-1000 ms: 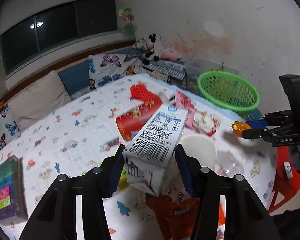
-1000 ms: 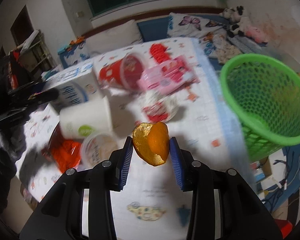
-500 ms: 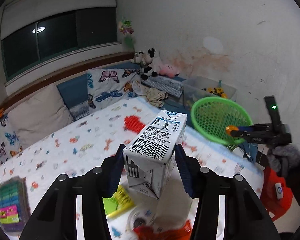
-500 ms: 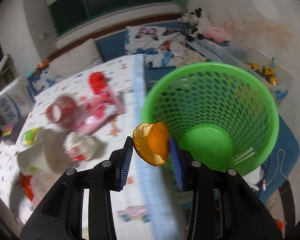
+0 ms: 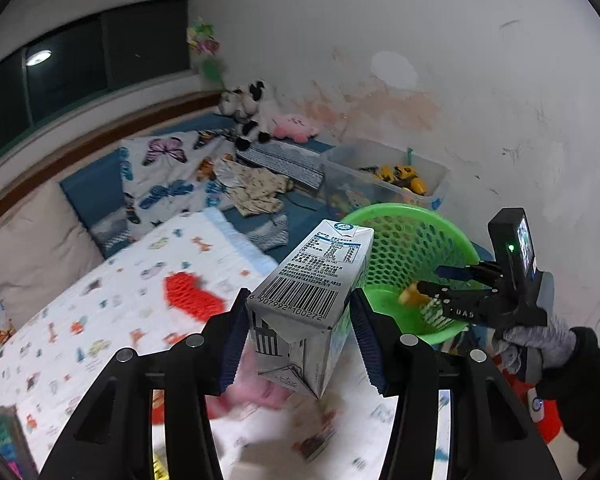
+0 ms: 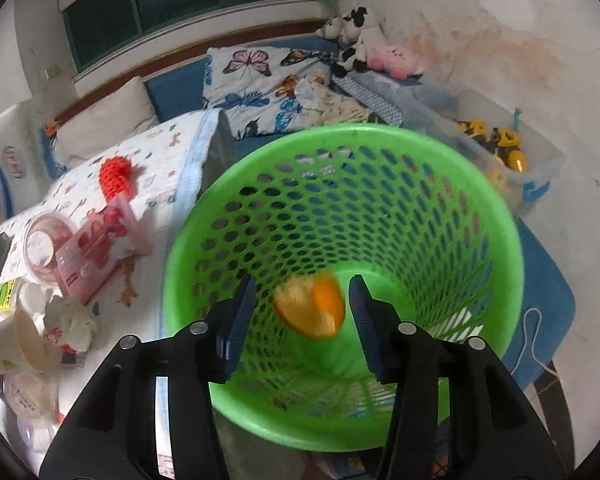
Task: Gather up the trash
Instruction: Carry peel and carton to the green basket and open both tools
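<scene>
My left gripper (image 5: 298, 332) is shut on a white milk carton (image 5: 312, 304) with a barcode and holds it in the air beside the green mesh basket (image 5: 412, 248). My right gripper (image 6: 302, 316) is open right above the basket (image 6: 340, 216). A blurred orange peel (image 6: 310, 310) is loose between its fingers, over the basket's inside. In the left wrist view the right gripper (image 5: 436, 280) is over the basket with the peel (image 5: 410, 294) by its tips.
A table with a patterned white cloth (image 6: 160, 164) holds a red net (image 6: 114, 176), a pink packet (image 6: 96, 248), a red cup (image 6: 44, 240), paper cups (image 6: 16, 344) and crumpled wrappers (image 6: 70, 320). A clear bin of toys (image 6: 496, 148) stands behind the basket.
My right gripper has moved over the basket and opened; the orange peel has left its fingers. My left gripper has carried the carton up and toward the basket.
</scene>
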Available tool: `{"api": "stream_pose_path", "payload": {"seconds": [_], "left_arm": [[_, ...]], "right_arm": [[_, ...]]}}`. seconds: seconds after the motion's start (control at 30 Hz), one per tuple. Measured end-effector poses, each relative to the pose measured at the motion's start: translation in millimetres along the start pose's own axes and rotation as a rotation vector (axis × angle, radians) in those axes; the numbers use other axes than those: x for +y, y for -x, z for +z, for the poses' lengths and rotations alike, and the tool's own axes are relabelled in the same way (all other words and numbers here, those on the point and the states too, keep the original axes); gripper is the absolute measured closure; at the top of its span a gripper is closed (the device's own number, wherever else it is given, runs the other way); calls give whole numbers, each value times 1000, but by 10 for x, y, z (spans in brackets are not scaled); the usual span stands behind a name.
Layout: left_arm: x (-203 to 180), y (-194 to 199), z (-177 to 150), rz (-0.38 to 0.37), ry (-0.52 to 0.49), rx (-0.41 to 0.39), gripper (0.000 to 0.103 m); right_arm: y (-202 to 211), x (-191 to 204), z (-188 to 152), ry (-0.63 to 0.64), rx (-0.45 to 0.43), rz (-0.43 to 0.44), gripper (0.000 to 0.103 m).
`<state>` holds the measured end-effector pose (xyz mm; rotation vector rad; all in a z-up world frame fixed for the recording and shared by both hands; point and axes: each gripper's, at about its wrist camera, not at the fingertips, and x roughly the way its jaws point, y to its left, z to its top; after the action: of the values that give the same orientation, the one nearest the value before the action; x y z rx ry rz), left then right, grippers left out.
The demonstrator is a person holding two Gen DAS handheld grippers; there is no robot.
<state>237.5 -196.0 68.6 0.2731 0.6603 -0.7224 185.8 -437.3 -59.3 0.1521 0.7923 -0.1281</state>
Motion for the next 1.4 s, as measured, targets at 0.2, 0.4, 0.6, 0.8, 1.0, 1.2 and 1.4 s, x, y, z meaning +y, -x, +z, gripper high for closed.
{"api": "stream_pose_path", "payload": {"seconds": [0.2, 0.4, 0.6, 0.8, 1.0, 1.2, 1.4], "left_arm": [[-299, -413, 240, -31, -24, 51, 54], [-647, -847, 392, -61, -73, 123, 54], [-956, -1334, 387, -67, -117, 223, 54], [-1211, -1746, 291, -94, -104, 328, 54], [-1404, -1989, 213, -117, -101, 389, 54], [-1545, -2111, 142, -135, -86, 421, 33], [-1506, -1960, 131, -118, -78, 396, 32]], "right_arm": [[101, -215, 80, -47, -54, -4, 46], [384, -458, 40, -90, -115, -10, 43], [607, -659, -65, -138, -159, -11, 41], [669, -761, -192, -162, -173, -21, 41], [706, -888, -308, -207, -173, -18, 41], [733, -940, -408, -230, -171, -12, 41], [774, -875, -486, -218, -163, -16, 41]]}}
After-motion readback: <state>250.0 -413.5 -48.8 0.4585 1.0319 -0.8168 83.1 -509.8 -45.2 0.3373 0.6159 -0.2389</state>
